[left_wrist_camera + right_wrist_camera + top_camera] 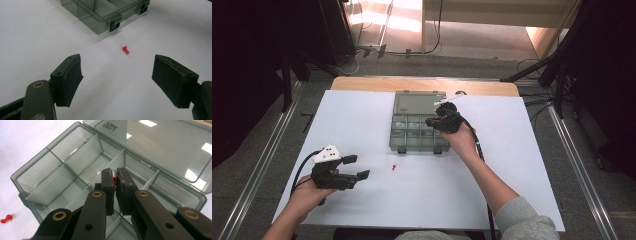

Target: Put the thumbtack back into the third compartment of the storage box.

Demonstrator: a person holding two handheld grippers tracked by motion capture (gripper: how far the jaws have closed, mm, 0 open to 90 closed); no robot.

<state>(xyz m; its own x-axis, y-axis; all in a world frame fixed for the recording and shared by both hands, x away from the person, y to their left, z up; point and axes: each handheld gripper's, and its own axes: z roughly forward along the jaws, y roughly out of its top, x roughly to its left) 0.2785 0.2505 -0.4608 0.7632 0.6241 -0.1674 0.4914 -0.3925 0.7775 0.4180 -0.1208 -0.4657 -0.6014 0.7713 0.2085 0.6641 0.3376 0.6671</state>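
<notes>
Your right gripper (115, 178) hangs over the open organizer box (30, 173), jaws pinched on a red push pin (114, 180) held above a middle compartment; only a sliver of red head and a bit of metal shank show between the pads. The box is smoky clear plastic with thin dividers, black latches and its lid folded back, and sits at the middle of the table's far edge. A second red push pin (125, 49) lies on the matte white table (362, 115), just before the box's near wall, ahead of your left gripper (117, 75). That one rests near the left front corner, jaws wide apart, flat black pads empty.
</notes>
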